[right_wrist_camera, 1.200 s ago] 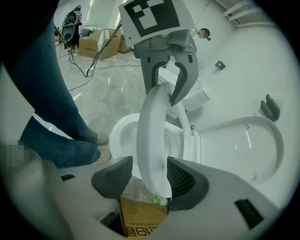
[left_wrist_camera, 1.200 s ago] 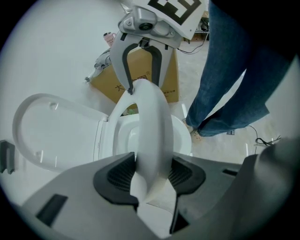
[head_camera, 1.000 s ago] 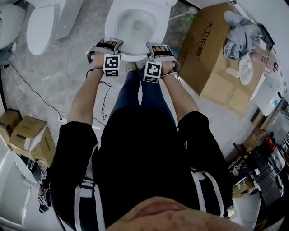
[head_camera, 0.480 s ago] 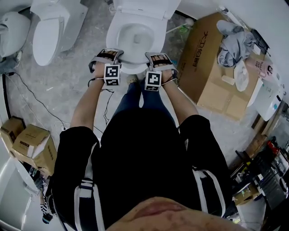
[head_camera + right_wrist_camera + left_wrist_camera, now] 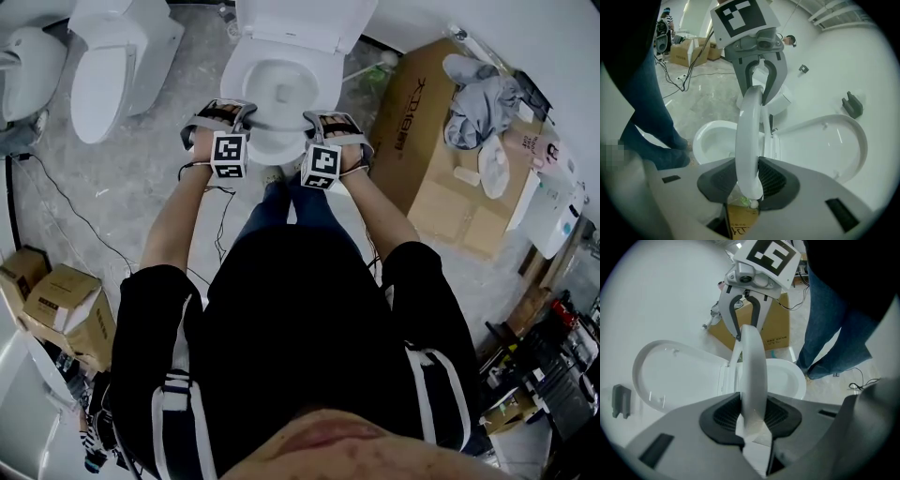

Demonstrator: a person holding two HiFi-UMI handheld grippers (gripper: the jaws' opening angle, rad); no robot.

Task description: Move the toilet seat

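White oval plastic toilet seat (image 5: pixel 747 136) clamped near its front edge by left claw (image 5: pixel 751 414) and right claw (image 5: pixel 749 177), jaws just closed onto it. Tilted partway up off white ceramic bowl (image 5: pixel 715 138); rest of swing outstanding.

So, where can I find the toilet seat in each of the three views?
Head view: toilet seat at top centre, a white ring over the bowl.
Left gripper view: centre, an upright white band seen edge-on.
Right gripper view: centre, again edge-on.
Shared landmark: toilet bowl, right of the seat in the left gripper view, left of it in the right gripper view.
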